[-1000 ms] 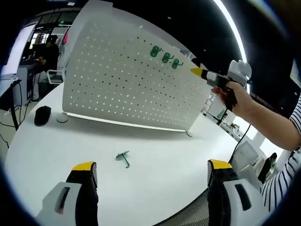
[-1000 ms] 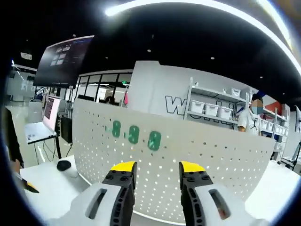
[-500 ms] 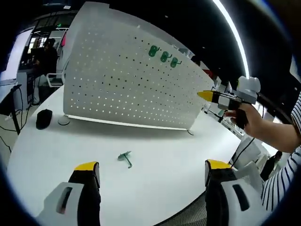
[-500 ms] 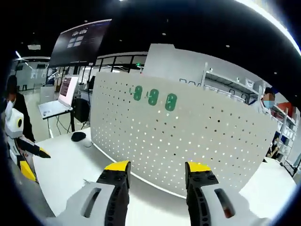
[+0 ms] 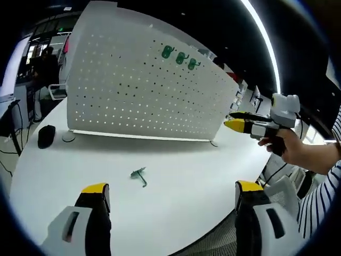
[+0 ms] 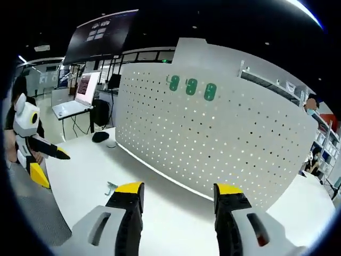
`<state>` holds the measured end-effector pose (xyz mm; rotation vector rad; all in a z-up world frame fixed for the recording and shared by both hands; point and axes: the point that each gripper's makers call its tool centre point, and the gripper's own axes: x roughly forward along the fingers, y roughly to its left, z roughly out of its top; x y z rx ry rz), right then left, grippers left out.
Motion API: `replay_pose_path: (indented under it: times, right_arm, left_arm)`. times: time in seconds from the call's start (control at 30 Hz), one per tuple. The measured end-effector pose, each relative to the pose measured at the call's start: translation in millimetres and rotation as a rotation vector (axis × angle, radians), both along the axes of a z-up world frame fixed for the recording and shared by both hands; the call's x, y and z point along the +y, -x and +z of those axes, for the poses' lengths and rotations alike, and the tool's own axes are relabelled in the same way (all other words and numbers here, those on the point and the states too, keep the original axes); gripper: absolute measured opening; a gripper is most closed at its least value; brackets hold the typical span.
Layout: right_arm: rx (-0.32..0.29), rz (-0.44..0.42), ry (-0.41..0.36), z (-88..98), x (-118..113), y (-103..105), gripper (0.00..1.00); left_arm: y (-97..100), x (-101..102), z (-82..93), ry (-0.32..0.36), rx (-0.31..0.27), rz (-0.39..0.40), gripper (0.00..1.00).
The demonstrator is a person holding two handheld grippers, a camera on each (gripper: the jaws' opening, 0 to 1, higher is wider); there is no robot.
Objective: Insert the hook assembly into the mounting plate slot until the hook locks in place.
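Small green metal hook [image 5: 139,176] lies flat mid-table [image 5: 186,202], long axis running toward the white perforated pegboard [image 5: 144,96]. Left gripper [image 5: 173,194] and right gripper [image 6: 178,189] gape wide, empty.

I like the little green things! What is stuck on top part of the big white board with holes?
Three green hooks sit in a row near the top of the pegboard. How they attach behind it is hidden.

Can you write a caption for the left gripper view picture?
Open tongs above a loose green hook near the white pegboard.
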<state>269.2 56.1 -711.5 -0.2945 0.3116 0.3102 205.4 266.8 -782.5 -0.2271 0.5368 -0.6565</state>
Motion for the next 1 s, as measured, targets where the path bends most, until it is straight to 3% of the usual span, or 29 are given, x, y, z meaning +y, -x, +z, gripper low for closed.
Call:
replay_pose_path:
  times: [0.57, 1.0]
  right_arm:
    - [0.141, 0.05, 0.018, -53.1, 13, 56, 0.49]
    - [0.178, 0.11, 0.032, -69.2, 25, 75, 0.46]
  left_arm:
    - [1.6, 0, -1.7, -0.013, 0.001, -0.011, 1.0]
    - [3.5, -2, -8.1, -0.051, 0.017, -0.026, 1.0]
